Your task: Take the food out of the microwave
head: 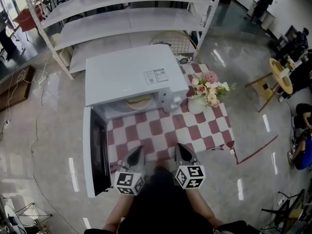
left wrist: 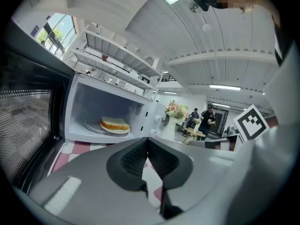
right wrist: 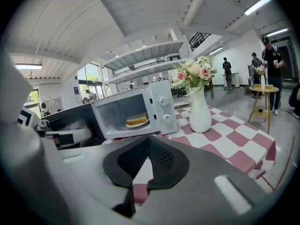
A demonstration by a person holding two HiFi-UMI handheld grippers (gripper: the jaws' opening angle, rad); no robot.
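One microwave point(head: 131, 74), one sandwich point(head: 139, 101), one flower vase point(head: 197, 105), one checkered table point(head: 195, 130).

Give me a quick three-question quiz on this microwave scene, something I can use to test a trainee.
1. True or false: the microwave door is closed.
2. Pick one. The bread sits: A) on the checkered tablecloth, B) on a plate inside the microwave, C) on the floor.
3. Short answer: what stands just to the right of the microwave in the head view?

Key: 1. False, the door is swung wide open. 2. B. 3. A white vase of flowers.
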